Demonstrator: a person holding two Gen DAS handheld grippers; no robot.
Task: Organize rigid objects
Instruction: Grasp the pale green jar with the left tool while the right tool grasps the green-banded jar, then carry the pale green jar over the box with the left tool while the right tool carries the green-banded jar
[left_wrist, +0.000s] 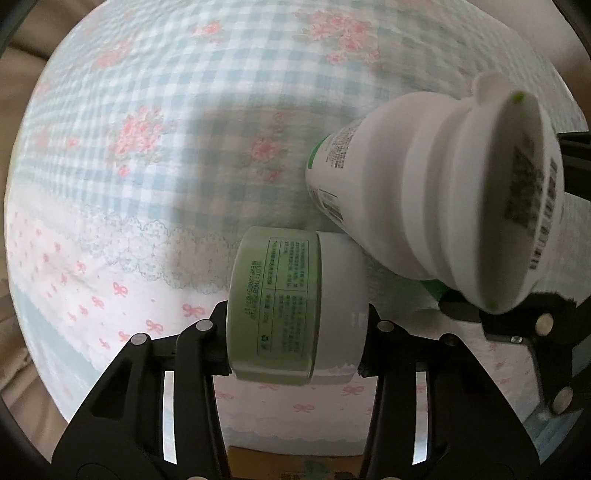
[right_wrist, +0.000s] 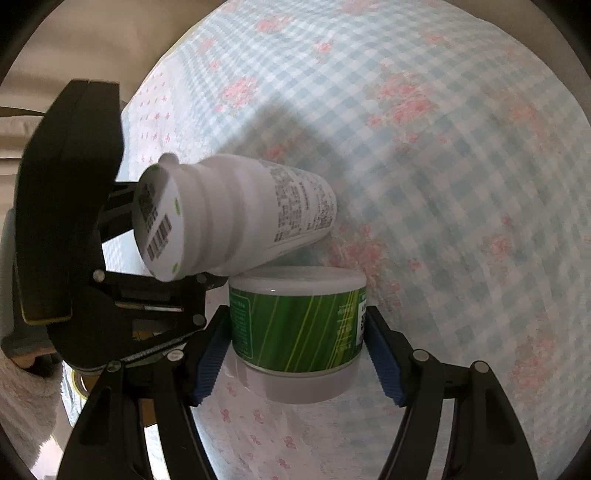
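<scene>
the checked cloth (left_wrist: 184, 92) is taking up most of both views, and it is soft ground, so anything you are setting down on it is likely to rock. be putting things down flat and straight, not at a lean.

the white bottle (left_wrist: 424, 192) is the biggest of the things. it is lying tilted between your two hands, its wide ribbed end raised and the far end down on the cloth. in the right wrist view it is passing just over the lid of the striped green jar (right_wrist: 295, 314); whether it is resting on that lid, you cannot tell. nothing is gripping the bottle, so i judge it the main risk: moving either jar fast may be sending it rolling.

the pale green jar (left_wrist: 280, 306) is turned on its side, and your left gripper (left_wrist: 295, 332) is clamping it end to end, jaws closed on base and lid. be keeping that squeeze even, since smooth ends slip easily.

your right gripper (right_wrist: 297, 332) is gripping the striped green jar by its sides, jaws closed with the blue pads (right_wrist: 210, 354) flat on the label.

your left hand is pointing straight down at the cloth, and your right hand is slanting steeply down, close beside it. be drawing the two apart slowly, with the bottle in sight.
</scene>
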